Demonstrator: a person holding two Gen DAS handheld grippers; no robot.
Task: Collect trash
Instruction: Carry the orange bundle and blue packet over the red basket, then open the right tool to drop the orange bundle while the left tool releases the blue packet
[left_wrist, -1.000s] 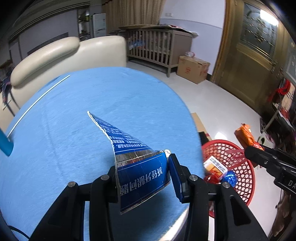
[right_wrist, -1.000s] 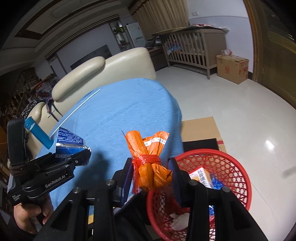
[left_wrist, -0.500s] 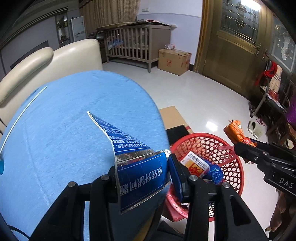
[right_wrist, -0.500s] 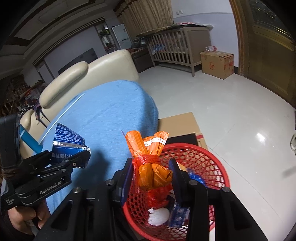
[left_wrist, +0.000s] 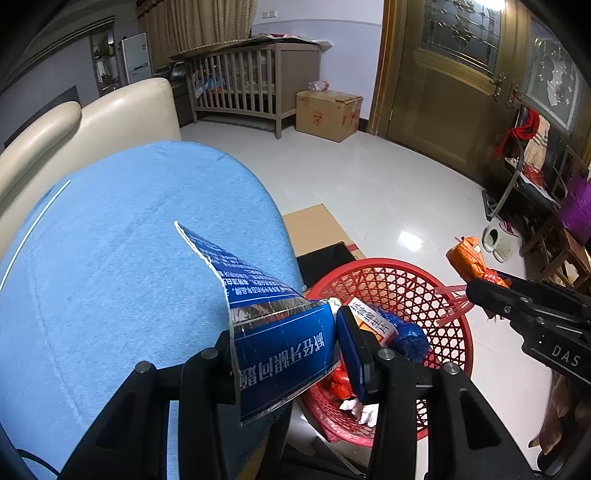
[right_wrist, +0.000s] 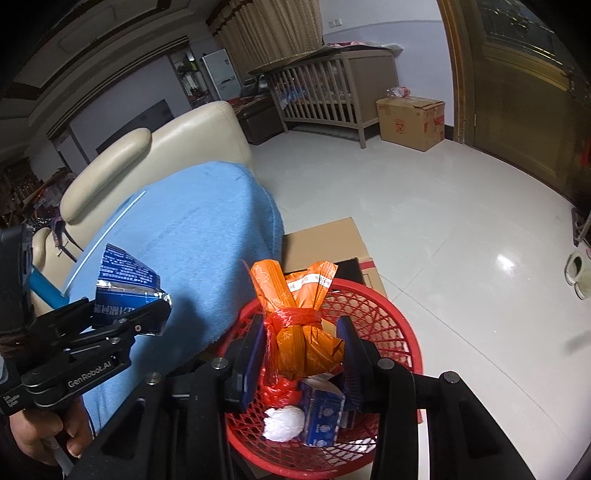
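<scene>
A blue-covered worktop fills the left side, with a cream sofa behind it. The left gripper hovers at the worktop's right edge, its fingers clamped on a torn blue carton with white print and a foil lining. From the right wrist view, the same carton sits in the left gripper above the blue cover.

To the right, on the floor beside the worktop, stands a red mesh basket on flattened cardboard. Inside lie a white crumpled wad, a small blue box and red plastic.

The right gripper hangs directly over the basket, its fingers gripping an orange bag tied with red plastic. The bag is above the trash, clear of the rim.

Farther right are a glossy white floor, a wooden crib, a cardboard box and a wooden door.
</scene>
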